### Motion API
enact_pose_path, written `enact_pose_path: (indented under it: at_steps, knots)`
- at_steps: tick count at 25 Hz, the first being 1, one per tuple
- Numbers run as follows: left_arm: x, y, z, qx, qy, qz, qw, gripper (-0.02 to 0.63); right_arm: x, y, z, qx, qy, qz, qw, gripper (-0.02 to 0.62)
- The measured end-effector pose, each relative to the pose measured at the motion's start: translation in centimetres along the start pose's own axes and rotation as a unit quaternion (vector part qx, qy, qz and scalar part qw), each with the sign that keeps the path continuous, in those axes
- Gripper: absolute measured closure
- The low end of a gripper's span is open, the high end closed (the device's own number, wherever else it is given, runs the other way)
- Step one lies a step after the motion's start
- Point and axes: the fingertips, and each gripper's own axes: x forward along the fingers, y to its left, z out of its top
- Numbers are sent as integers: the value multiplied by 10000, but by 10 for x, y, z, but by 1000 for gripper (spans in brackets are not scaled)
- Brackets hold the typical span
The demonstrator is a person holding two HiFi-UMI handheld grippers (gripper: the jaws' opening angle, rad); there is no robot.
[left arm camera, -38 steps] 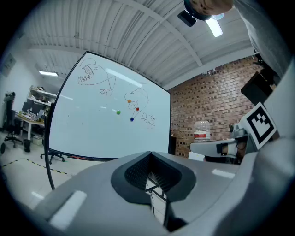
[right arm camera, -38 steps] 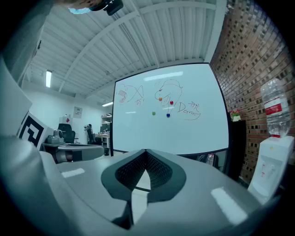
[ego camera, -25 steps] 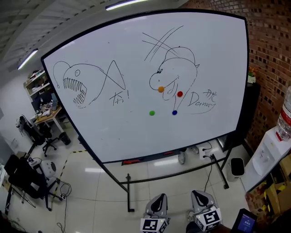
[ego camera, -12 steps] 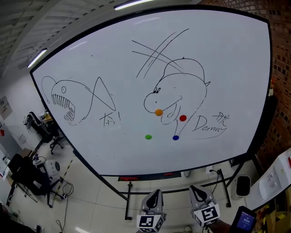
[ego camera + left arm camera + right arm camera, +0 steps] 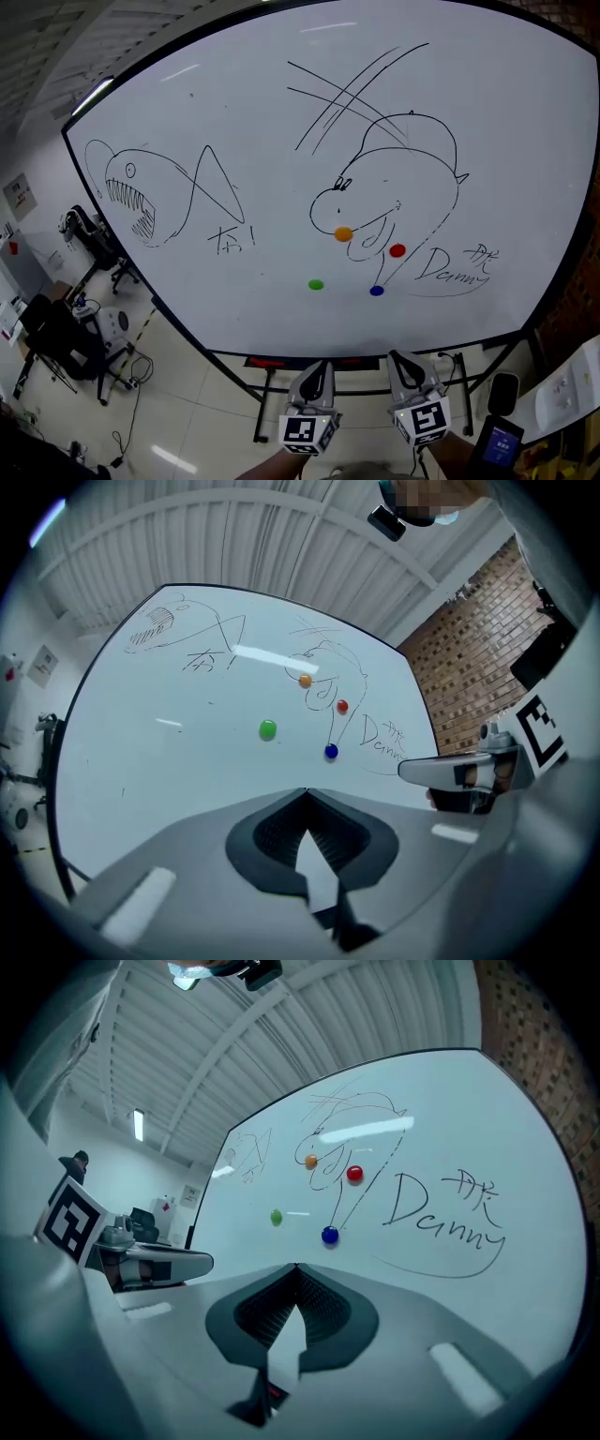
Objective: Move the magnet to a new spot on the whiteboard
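The whiteboard [image 5: 253, 309] carries several round magnets: orange [image 5: 343, 233], red [image 5: 397, 250], green [image 5: 316, 284] and blue [image 5: 377, 291]. They sit around a marker drawing of a dinosaur. My left gripper [image 5: 318, 369] and right gripper [image 5: 402, 363] are side by side below the board's lower edge, pointing at it and apart from it. Both are shut with nothing between the jaws. The left gripper view has its closed tips [image 5: 306, 791] below the green magnet [image 5: 268, 729] and blue magnet [image 5: 331, 751]. In the right gripper view the closed tips [image 5: 296, 1267] lie just under the blue magnet [image 5: 329, 1235].
The board stands on a black wheeled frame [image 5: 267, 394] on a pale tiled floor. Office chairs and gear [image 5: 66, 328] are at the left. A brick wall [image 5: 478, 658] and a white water dispenser [image 5: 567, 389] are at the right. A shark drawing [image 5: 141, 197] fills the board's left part.
Both grippers have come forward and up toward the board, which now fills more of the head view. The magnets keep their places on the board. Both grippers stay shut.
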Motion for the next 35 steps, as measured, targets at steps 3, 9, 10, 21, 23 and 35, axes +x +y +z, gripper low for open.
enact_pose_path:
  at_steps: [3, 9, 10, 21, 23, 35]
  knots:
    - [17, 9, 12, 165, -137, -129, 9997, 604, 22, -6, 11, -127, -104, -103, 9998, 595]
    - [48, 23, 37, 328, -418, -233, 9983, 604, 51, -17, 38, -358, -354, -288, 9983, 595]
    - [54, 26, 41, 373, -483, -231, 9979, 604, 55, -19, 41, -393, -383, -313, 9980, 595]
    - [92, 48, 65, 807, -640, 67, 9947, 603, 78, -21, 53, -521, -498, -319, 9969, 595]
    - [99, 52, 66, 890, -624, 163, 9939, 573, 81, -21, 54, -518, -511, -306, 9969, 595]
    - [122, 62, 68, 1139, -423, 579, 9909, 466, 89, -24, 64, -554, -621, -242, 9962, 595]
